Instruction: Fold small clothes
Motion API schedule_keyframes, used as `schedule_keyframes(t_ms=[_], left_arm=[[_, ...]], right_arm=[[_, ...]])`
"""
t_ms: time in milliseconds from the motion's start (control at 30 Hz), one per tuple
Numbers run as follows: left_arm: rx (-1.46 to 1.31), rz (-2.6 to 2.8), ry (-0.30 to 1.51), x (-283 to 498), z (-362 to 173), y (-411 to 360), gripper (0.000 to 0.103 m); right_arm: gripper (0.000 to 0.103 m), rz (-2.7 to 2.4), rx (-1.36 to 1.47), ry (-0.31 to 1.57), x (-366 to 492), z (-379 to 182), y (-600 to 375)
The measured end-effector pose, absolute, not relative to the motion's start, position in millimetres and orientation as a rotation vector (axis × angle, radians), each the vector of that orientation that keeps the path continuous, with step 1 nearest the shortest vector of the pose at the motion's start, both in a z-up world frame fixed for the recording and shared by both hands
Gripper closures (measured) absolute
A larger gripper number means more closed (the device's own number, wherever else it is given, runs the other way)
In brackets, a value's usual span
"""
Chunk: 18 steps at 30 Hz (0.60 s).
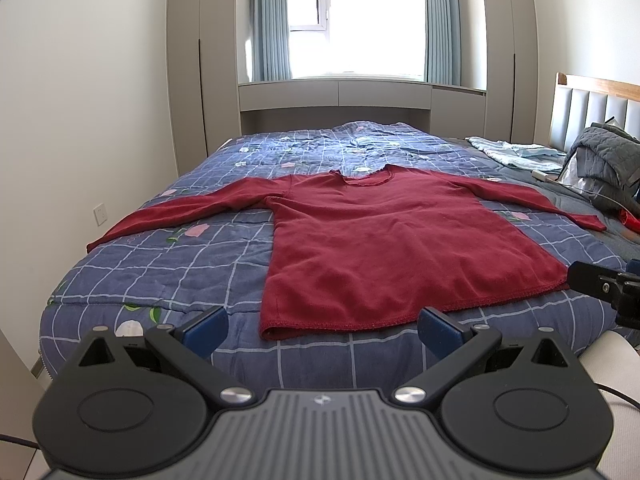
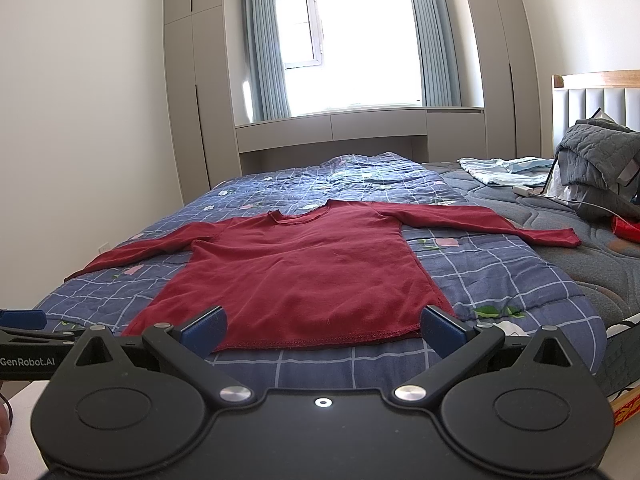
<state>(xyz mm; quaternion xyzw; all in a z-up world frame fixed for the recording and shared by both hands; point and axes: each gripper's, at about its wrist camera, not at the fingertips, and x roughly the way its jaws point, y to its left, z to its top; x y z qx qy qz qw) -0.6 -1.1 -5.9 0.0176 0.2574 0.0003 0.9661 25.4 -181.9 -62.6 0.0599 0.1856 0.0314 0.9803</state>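
Observation:
A dark red long-sleeved top (image 1: 384, 240) (image 2: 296, 272) lies flat on the blue checked bedspread (image 1: 168, 276) (image 2: 492, 276), neck toward the window, both sleeves spread out sideways. My left gripper (image 1: 322, 330) hovers just short of the hem's left part, open, with nothing between its blue pads. My right gripper (image 2: 322, 330) is open too, held in front of the hem's right part, empty. In the left wrist view the right gripper's fingers (image 1: 600, 284) show at the right edge, near the hem's right corner. In the right wrist view the left gripper's fingers (image 2: 24, 320) show at the left edge.
A grey quilted blanket (image 1: 604, 156) (image 2: 596, 160) is heaped by the headboard at the right, with light blue cloth (image 2: 504, 172), a white charger and cable (image 2: 524, 190) and a small red item (image 2: 626, 228) beside it. Wardrobes and a window bench stand behind the bed.

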Motion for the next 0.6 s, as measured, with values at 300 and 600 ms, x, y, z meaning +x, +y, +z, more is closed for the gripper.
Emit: schedule_keyframes(t_ms=[300, 600], left_arm=[[0.029, -0.006, 0.538, 2, -14, 0, 0.0], [0.055, -0.024, 0.61, 41, -3, -4, 0.0]], right_arm=[[0.0, 0.063, 0.119, 0.378, 25, -62, -183], [0.0, 0.04, 0.09, 0.477, 54, -58, -181]])
